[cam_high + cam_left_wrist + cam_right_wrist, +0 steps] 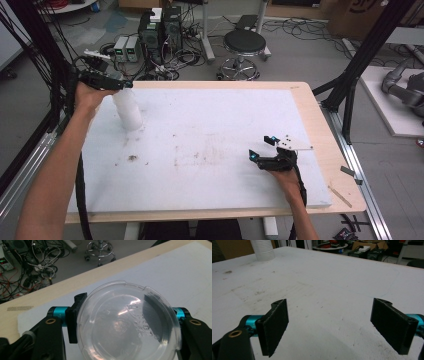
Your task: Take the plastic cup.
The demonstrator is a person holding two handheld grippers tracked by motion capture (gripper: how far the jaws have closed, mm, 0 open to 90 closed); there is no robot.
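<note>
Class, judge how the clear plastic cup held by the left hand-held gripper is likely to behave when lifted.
The clear cup looks thin-walled, so probably light and easily squashed. Its smooth, round rim may slip between the left hand-held gripper pads. The white stack below seems tall, possibly tippy.

No text, label, brand or sign can be read here. Green digits glow on a power supply (4, 262) on the floor in the left gripper view, too small and blurred to make out.
</note>
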